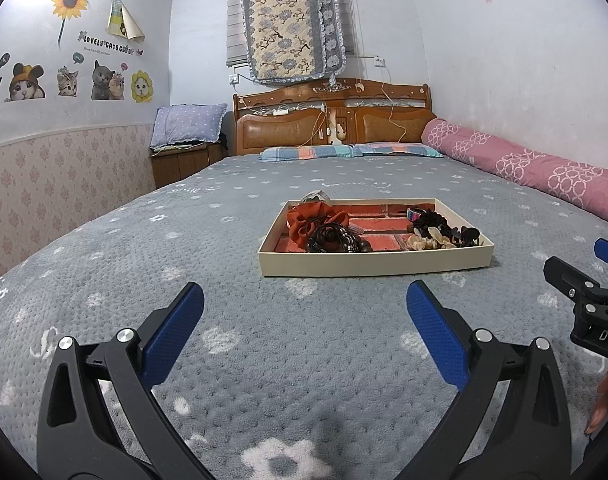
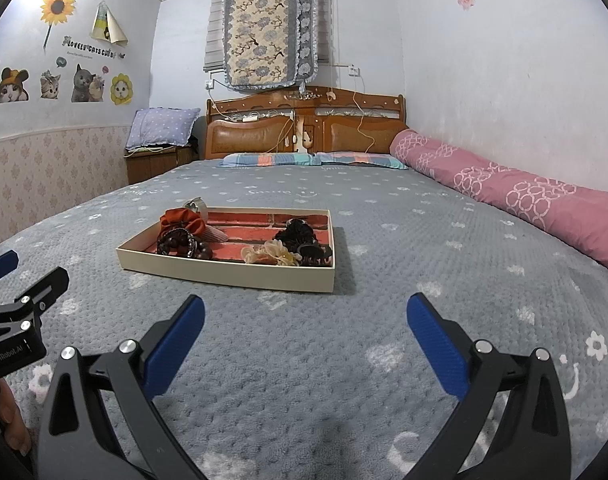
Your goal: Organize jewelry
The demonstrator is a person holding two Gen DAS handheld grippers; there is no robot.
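A shallow cream tray (image 1: 376, 262) with a red brick-pattern floor lies on the grey bedspread; it also shows in the right wrist view (image 2: 223, 272). In it lie an orange scrunchie (image 1: 308, 220), dark bead bracelets (image 1: 336, 240), a black scrunchie (image 1: 432, 222), a cream flower clip (image 1: 428, 242) and a black claw clip (image 1: 468, 234). A silver item (image 2: 195, 204) sits at the tray's far left corner. My left gripper (image 1: 306, 304) is open and empty, short of the tray. My right gripper (image 2: 306, 316) is open and empty, short of the tray and to its right.
The bed's grey flowered blanket (image 1: 263, 360) fills the foreground. A pink rolled quilt (image 1: 524, 164) lies along the right wall. Pillows (image 1: 344, 151) and a wooden headboard (image 1: 328, 120) stand at the far end. A bedside cabinet (image 1: 183, 160) stands far left.
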